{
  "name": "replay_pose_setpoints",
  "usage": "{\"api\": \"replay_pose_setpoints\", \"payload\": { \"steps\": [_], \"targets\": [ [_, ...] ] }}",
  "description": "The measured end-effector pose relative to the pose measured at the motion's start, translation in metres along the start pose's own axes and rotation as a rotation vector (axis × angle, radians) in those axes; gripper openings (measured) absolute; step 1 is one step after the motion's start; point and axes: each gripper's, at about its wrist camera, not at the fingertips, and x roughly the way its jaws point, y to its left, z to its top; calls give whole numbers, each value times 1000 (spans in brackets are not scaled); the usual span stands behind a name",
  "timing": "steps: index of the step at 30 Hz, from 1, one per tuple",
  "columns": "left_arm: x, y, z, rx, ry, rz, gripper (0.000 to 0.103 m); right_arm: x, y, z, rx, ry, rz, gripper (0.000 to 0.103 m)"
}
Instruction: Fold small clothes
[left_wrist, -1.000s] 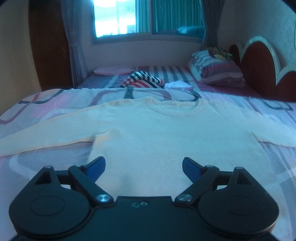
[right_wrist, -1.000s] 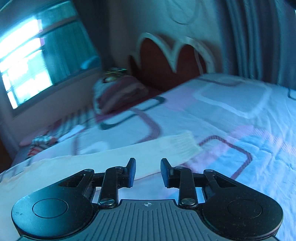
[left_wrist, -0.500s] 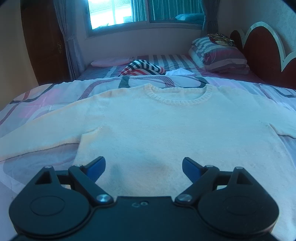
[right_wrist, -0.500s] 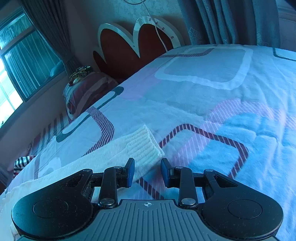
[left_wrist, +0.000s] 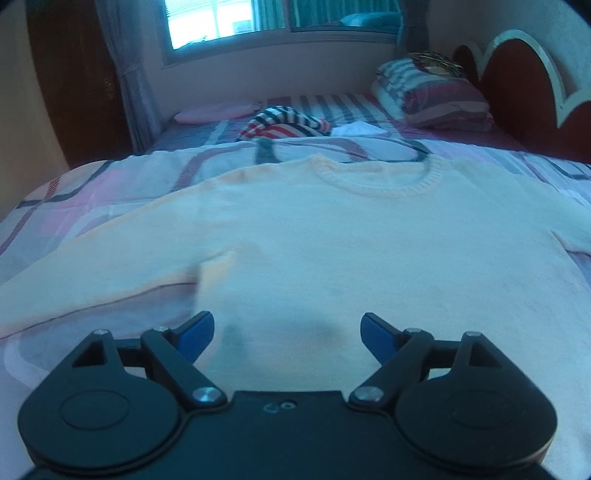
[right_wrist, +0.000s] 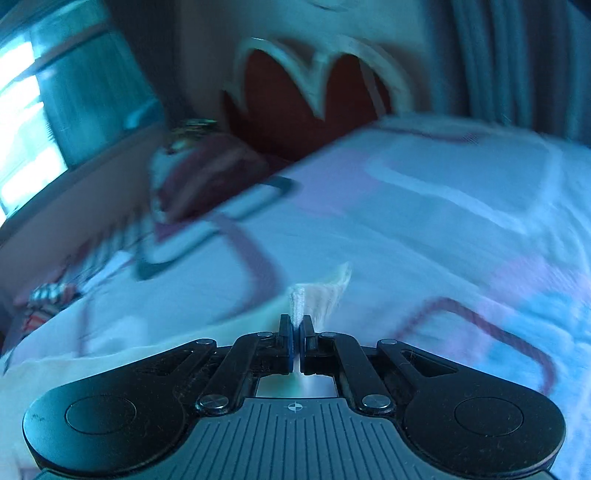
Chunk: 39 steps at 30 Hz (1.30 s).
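Right claw: your right claw (right_wrist: 296, 326) is clamped on the sleeve cuff (right_wrist: 319, 295), its 2 fingers pressed together with the ribbed knit pinched between them.
Sleeve cuff: the cuff stands up just past the fingertips, bunched and raised above the bedspread (right_wrist: 443, 229); this view is motion-blurred, so finer detail is lost.
Left claw: your left claw (left_wrist: 287, 334) is spread wide and grips nothing, its blue fingertips (left_wrist: 197, 330) apart over the lower part of the sweater.
Sweater: the cream sweater (left_wrist: 351, 236) lies flat and face up on the bed, round neckline (left_wrist: 376, 181) toward the far side, body reaching down to your left claw.
Left sleeve: 1 sleeve (left_wrist: 92, 269) stretches out flat to the left edge of the left wrist view.
Bedspread: pale cloth with pink and dark-lined rectangles lies under the sweater.
Beyond the sweater: a striped red, white and dark garment (left_wrist: 284, 123) sits bunched past the neckline, well apart from it.
Pillows: striped pillows (left_wrist: 432, 96) are stacked against the red headboard (left_wrist: 517, 85) at the far right.
Window: a bright window (left_wrist: 221, 18) sits in the far wall.
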Motion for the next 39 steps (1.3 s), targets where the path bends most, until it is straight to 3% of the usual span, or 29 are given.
{"api": "replay_pose_setpoints", "payload": {
  "steps": [3, 12, 18, 25, 27, 29, 31, 33, 36, 37, 39],
  "targets": [
    [2, 14, 4, -34, 2, 5, 77, -7, 48, -9, -77, -5, 91, 2],
    [8, 28, 7, -59, 3, -19, 76, -20, 213, -71, -253, 50, 372, 2],
    [5, 50, 6, -80, -11, -10, 76, -32, 306, -121, -375, 84, 504, 2],
    [3, 75, 6, -135, -14, -5, 75, -32, 384, -185, -476, 152, 598, 2],
    [3, 77, 7, -151, -14, -6, 75, -31, 399, -203, -516, 169, 603, 2],
    [5, 77, 8, -166, -9, -16, 75, -24, 410, -218, -568, 210, 582, 12],
    [6, 74, 11, -183, -15, -42, 74, -34, 405, -219, -575, 150, 595, 49],
    [7, 63, 16, -187, -31, -83, 71, -46, 388, -213, -515, 75, 593, 62],
    [13, 35, 25, -184, -36, -155, 50, -56, 356, -194, -425, 7, 575, 58],
    [17, 25, 28, -185, -32, -182, 49, -55, 345, -188, -403, -6, 537, 41],
    [29, 6, 35, -210, -4, -244, 49, -52, 323, -173, -356, -1, 447, 26]
  ]
}}
